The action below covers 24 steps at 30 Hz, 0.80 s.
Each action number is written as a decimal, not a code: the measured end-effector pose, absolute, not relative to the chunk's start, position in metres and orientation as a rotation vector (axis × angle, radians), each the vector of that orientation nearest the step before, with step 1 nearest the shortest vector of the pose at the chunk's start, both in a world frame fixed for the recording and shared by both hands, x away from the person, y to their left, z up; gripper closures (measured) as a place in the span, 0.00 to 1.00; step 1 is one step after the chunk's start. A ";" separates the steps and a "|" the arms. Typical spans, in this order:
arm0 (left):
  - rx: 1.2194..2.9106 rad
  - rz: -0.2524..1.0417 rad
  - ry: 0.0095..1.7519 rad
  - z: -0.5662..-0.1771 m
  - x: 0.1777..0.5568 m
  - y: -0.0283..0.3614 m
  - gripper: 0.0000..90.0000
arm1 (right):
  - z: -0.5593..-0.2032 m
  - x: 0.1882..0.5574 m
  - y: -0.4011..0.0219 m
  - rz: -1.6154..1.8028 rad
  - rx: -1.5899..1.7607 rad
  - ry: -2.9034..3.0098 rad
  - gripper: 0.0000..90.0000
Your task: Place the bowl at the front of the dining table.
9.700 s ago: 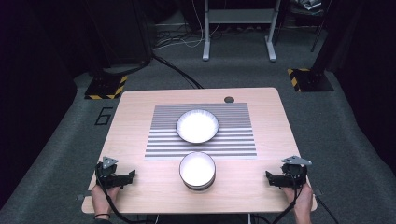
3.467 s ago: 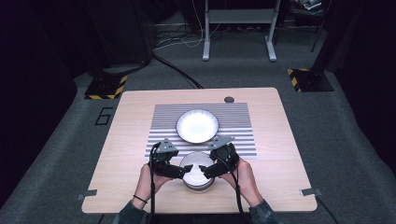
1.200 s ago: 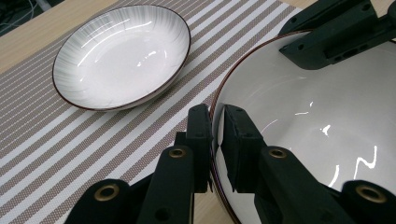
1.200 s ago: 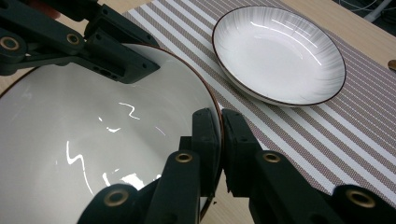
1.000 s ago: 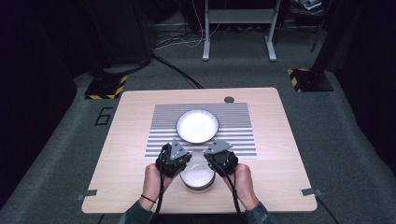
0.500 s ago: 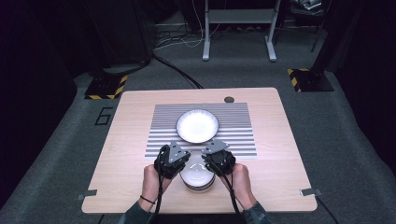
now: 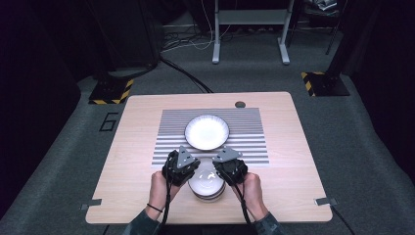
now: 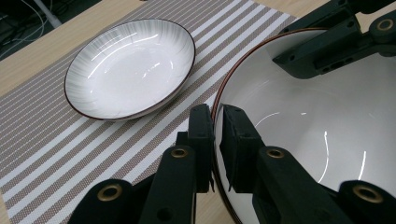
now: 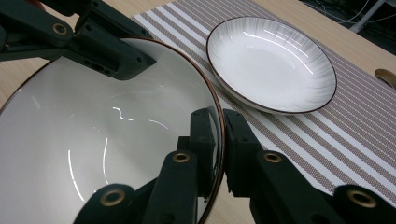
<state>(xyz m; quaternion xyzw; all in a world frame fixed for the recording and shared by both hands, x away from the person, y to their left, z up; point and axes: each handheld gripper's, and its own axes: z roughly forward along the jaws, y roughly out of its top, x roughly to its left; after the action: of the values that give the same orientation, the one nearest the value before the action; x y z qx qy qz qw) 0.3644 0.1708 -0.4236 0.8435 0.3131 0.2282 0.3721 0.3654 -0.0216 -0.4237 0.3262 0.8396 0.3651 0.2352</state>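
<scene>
A deep white bowl with a thin brown rim stands near the table's front edge. My left gripper is shut on its left rim, one pad inside and one outside. On the opposite rim my right gripper is shut as well; its jaws have just been closing, with the rim between them. The bowl's glossy inside is empty. Each gripper view shows the other gripper's jaws across the bowl.
A shallow white plate lies on the grey striped placemat just beyond the bowl. The wooden table has a cable hole at its far edge. Dark floor and stands lie around it.
Both grippers came in from the table's front corners to the bowl and now pinch its rim. Over the last second the hands and the bowl have not visibly moved.
</scene>
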 end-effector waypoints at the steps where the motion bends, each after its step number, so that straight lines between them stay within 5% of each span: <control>1: 2.162 0.587 0.799 -0.423 0.364 0.171 0.91 | -0.423 0.365 -0.022 1.005 0.896 2.304 0.92; 24: 2.091 0.701 0.742 -0.391 0.351 0.177 0.92 | -0.391 0.354 -0.020 1.057 0.812 2.211 0.92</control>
<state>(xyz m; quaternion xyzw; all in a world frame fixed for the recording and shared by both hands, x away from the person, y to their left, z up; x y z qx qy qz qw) 0.3505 0.1767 -0.3909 0.8252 0.2927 0.2764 0.3963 0.3536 -0.0197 -0.3908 0.3021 0.8230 0.3937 0.2764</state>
